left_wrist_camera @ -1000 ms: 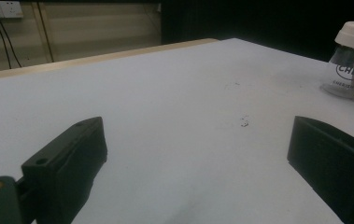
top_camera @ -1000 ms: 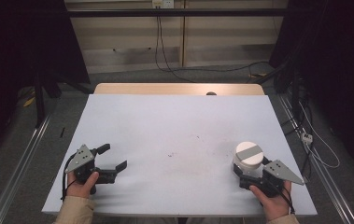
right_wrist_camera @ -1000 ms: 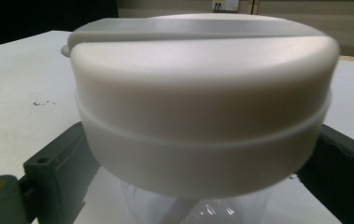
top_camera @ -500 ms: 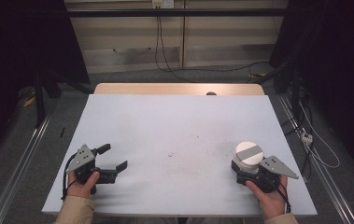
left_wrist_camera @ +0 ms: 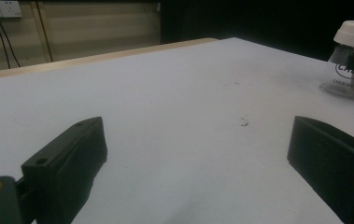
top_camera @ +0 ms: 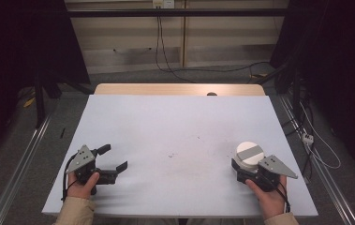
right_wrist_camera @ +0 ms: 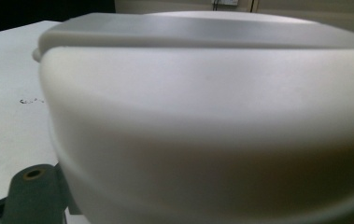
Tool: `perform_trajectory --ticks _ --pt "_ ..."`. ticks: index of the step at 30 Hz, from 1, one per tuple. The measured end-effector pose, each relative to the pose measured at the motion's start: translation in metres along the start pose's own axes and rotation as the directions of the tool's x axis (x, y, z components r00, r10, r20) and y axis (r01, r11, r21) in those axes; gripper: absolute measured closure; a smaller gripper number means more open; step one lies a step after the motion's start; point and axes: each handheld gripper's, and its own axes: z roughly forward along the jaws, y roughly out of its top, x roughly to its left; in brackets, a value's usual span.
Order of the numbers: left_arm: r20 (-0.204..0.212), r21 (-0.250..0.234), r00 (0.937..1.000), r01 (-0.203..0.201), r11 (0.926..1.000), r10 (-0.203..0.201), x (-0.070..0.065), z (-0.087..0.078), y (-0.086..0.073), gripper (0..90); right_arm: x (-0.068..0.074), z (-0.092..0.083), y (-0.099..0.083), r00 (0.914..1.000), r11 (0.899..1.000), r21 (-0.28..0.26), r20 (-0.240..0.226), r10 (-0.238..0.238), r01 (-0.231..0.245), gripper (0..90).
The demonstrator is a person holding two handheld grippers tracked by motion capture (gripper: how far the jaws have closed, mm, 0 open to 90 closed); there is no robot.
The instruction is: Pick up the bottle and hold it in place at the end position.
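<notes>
Now I am holding the right gripper at the near right part of the white table, and its jaws have just been closing around the clear jar with the white lid; they are gripping it below the lid. The jar is standing upright on the table. The left gripper is resting near the left edge, well apart, its jaws standing wide open with nothing between them.

White table, wooden far edge; beige panelled wall behind (cables hanging); grey floor, dark sides.
</notes>
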Motion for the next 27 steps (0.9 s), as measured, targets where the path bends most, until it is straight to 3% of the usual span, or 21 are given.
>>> perform_trajectory --ticks 4,12,27 --pt "0.0 0.001 1.0 -0.001 1.0 0.001 0.0 0.0 0.0 4.4 -0.002 0.0 0.001 0.9997 1.0 -0.003 -0.012 0.022 -0.022 18.4" --pt "0.006 -0.001 1.0 -0.002 1.0 0.002 -0.001 0.001 0.0 4.4 0.001 0.004 0.01 0.9994 0.999 -0.028 -0.03 0.019 -0.02 18.5" --pt "0.003 -0.01 1.0 0.002 0.9999 -0.002 -0.001 0.0 0.001 4.4 0.015 0.022 0.022 0.9981 0.999 -0.033 -0.059 -0.02 0.018 18.5"
